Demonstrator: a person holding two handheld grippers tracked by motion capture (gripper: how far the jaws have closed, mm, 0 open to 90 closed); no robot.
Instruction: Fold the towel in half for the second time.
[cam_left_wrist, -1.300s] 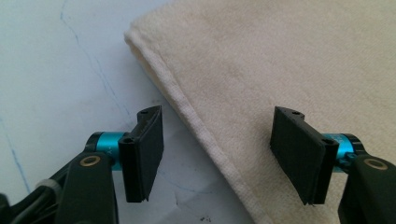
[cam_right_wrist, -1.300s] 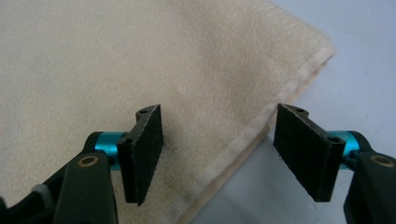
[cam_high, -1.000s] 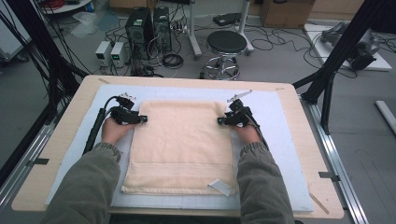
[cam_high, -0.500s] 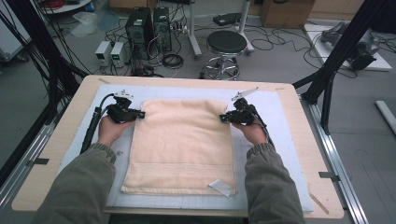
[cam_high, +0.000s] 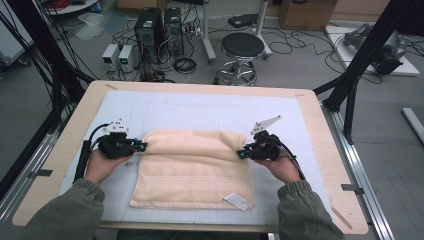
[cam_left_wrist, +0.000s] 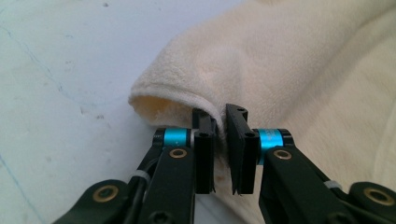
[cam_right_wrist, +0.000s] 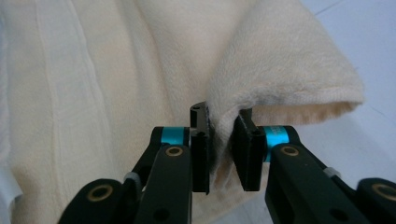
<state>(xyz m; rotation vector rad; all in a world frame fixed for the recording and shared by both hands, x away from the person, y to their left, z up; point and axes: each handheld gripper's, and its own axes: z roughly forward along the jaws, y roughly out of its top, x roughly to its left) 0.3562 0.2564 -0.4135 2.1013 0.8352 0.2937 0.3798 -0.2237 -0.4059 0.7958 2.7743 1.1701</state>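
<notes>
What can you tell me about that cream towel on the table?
The towel is cream, soft and fluffy, like terry cloth, with a woven band and a white label near its front right corner. It lies on the pale mat covering the table. Its far edge is lifted and folded toward the person, forming a rounded roll. The left gripper and the right gripper each pinch one end of that fold.

Cream towel (cam_high: 192, 167), far edge folded over
</notes>
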